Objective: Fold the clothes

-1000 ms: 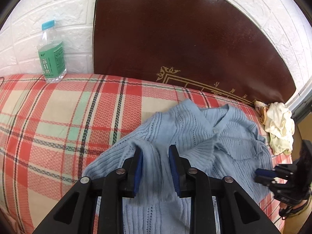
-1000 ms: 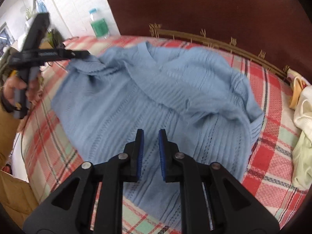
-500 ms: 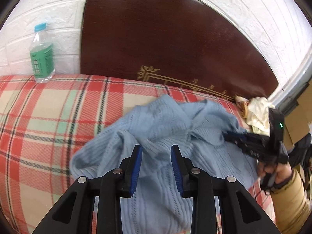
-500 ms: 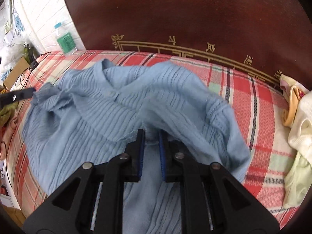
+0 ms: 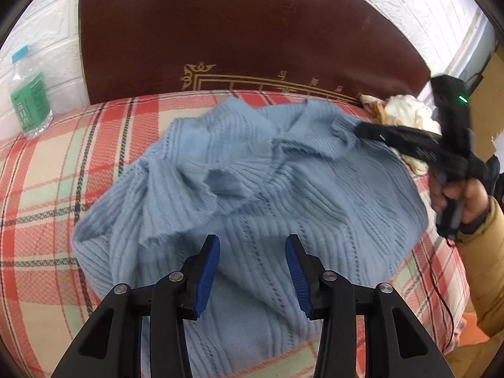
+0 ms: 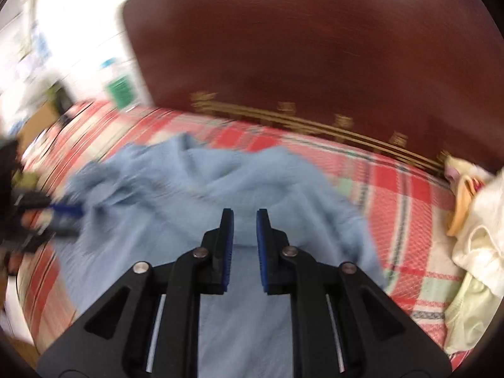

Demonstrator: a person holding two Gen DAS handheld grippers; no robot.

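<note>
Left gripper (image 5: pixel 252 271) tilts down, jaws opening over one blue sweater (image 5: pixel 252 189); right gripper (image 5: pixel 362 130) at 2 o'clock grasps its edge (one bottle (image 5: pixel 30 100)).

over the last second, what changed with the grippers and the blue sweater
The left gripper let go of the sweater fold it pinched; its jaws are opening, with knit below them, none clamped. The right gripper closed on an edge and pulled it up and towards the cream clothes. The water bottle stayed put on the plaid cover.
</note>
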